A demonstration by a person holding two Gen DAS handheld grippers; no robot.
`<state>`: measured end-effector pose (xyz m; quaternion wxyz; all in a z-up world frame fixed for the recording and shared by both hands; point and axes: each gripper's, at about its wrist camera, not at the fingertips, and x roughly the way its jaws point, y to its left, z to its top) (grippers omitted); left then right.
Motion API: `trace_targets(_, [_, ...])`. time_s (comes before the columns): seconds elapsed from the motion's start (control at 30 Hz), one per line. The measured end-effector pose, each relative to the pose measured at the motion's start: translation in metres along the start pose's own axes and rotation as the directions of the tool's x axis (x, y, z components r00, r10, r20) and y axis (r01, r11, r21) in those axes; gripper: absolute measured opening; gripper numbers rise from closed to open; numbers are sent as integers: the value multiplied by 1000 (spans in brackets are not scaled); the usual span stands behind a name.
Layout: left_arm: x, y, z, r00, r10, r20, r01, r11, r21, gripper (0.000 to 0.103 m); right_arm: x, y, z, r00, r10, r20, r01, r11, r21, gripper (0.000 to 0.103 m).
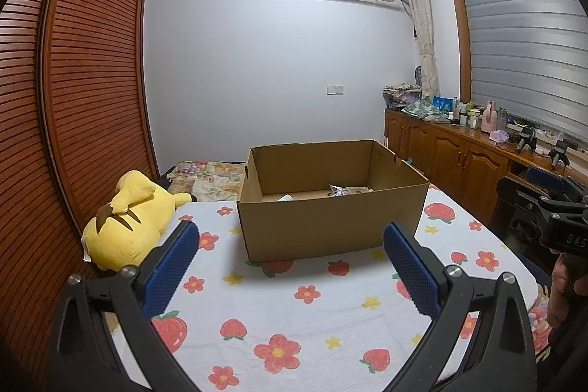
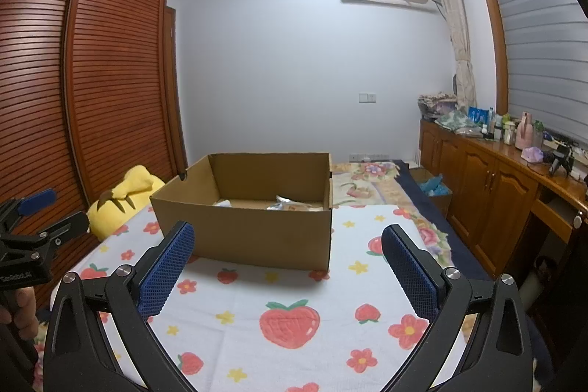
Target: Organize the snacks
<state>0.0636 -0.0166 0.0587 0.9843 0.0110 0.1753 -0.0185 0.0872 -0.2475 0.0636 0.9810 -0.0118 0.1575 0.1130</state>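
On the bed, atop a white cloth (image 1: pixel 316 315) printed with strawberries and flowers, a cardboard box (image 1: pixel 327 223) is sitting with its top open, and we are taking it as our landmark. Inside the box, low on its floor toward the far wall, snack packets (image 1: pixel 347 190) are lying: a silvery crinkled one and a pale one beside it, only partly showing over the near wall. We are holding the left claw (image 1: pixel 290 245) just in front of the box, released, its blue pads spread wide with nothing between them. We are holding the right claw (image 2: pixel 288 245) in front of the box as well, likewise released and gripping nothing. From the right wrist view the same packets (image 2: pixel 290 204) are peeking above the box's rim. Left of the box, a yellow plush toy (image 1: pixel 128 219) is lying on the bed against the slatted wooden wardrobe (image 1: pixel 73 98). Right of the box, well apart from it, a wooden cabinet (image 1: pixel 459 160) is carrying bottles and clutter on its top.
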Motion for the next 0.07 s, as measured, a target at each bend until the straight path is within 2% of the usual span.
trace_targets(0.07, [-2,0,0,1000,-2,4,2,1000,-1,101,0,0,0,1000,0,0,0,1000,-1,103])
